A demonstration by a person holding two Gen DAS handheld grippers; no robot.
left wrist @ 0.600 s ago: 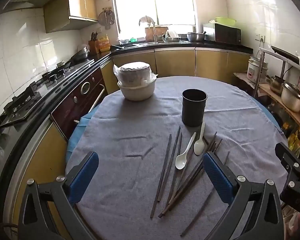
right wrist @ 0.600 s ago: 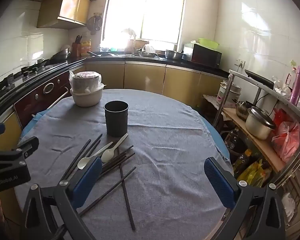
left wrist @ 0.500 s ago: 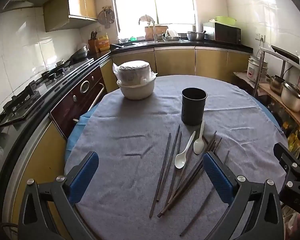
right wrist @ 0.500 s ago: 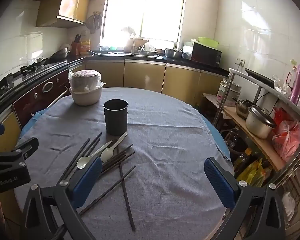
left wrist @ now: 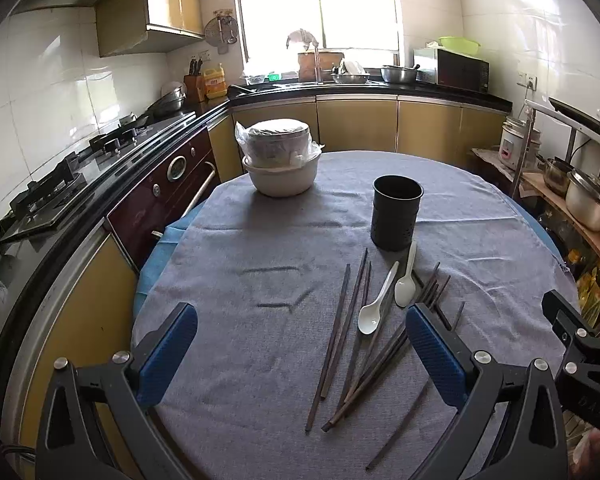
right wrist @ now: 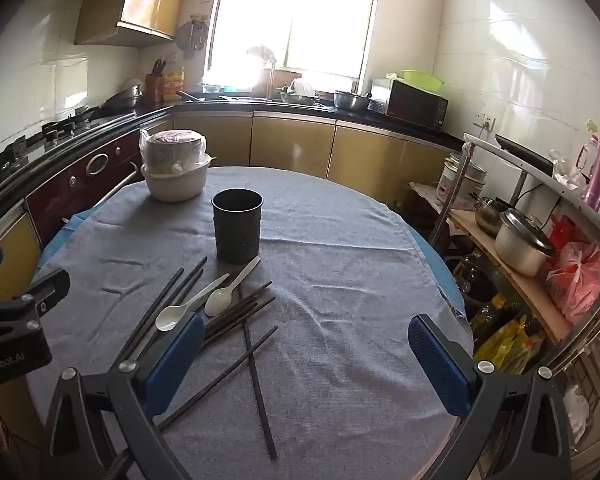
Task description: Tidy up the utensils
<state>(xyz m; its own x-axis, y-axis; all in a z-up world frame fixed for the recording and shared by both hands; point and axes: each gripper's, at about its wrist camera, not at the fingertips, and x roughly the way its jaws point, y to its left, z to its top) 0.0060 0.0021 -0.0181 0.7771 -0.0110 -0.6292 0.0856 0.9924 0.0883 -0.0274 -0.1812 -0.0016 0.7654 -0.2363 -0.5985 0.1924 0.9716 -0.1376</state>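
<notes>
Left gripper (left wrist: 300, 348) & right gripper (right wrist: 306, 356): jaws wide apart, nothing in them. Dark chopsticks (left wrist: 342, 322) & 2 white spoons (left wrist: 405, 282) lie on the grey cloth (left wrist: 260, 248), just at 6 o'clock of the black cup (left wrist: 396, 212).

a round table under a grey cloth (left wrist: 260, 280) carries a white bowl (left wrist: 282, 178) with a plastic-wrapped stack of bowls (left wrist: 278, 142) set in it. behind, a microwave (right wrist: 410, 108) sits on the black counter (left wrist: 360, 90), a green basin (right wrist: 422, 77) on top. a steel pot (right wrist: 522, 240) rests on the side shelf.
</notes>
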